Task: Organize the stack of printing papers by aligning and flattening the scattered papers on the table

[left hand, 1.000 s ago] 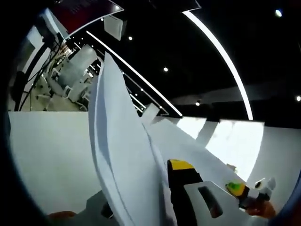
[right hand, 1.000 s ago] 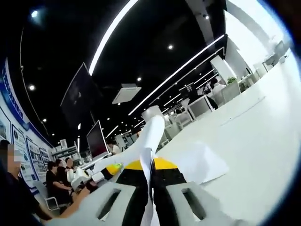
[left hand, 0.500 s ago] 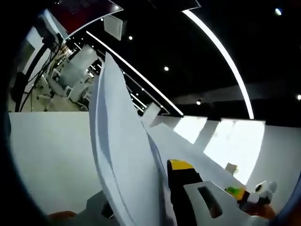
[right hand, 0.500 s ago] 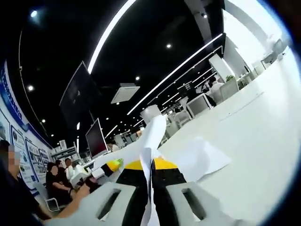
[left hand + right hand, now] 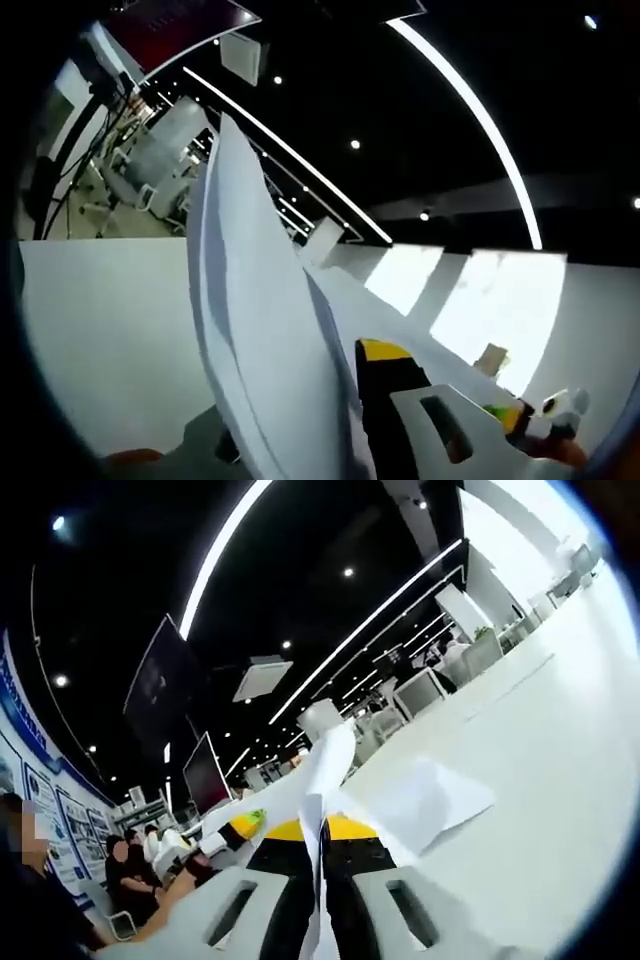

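So, looks like the aligning step is underway; the paper stack [image 5: 255, 330] is held up off the table [image 5: 110, 330], standing on edge, with both grippers pinching it from opposite ends. In the left gripper view the sheets fan up through the lower middle of the frame, bowed and a bit splayed, and the left gripper [image 5: 330, 440] has its jaws clamped on them at the bottom; the right gripper [image 5: 530, 420] pokes in at the lower right of that same frame. In the right gripper view the right gripper [image 5: 318, 880] is squeezed tight on the thin edge of the stack [image 5: 325, 770] at bottom centre, and the left gripper [image 5: 240, 830] shows at the lower left, a hand behind it.

One loose sheet [image 5: 425, 805] lies flat on the table right of centre in the right gripper view, apart from the bundle; people sit in the lower left background.

My guess at the next move: tap the held stack's edge down on the table to square it, lay it flat, then gather that stray sheet; the splayed edges say it isn't lined up yet.
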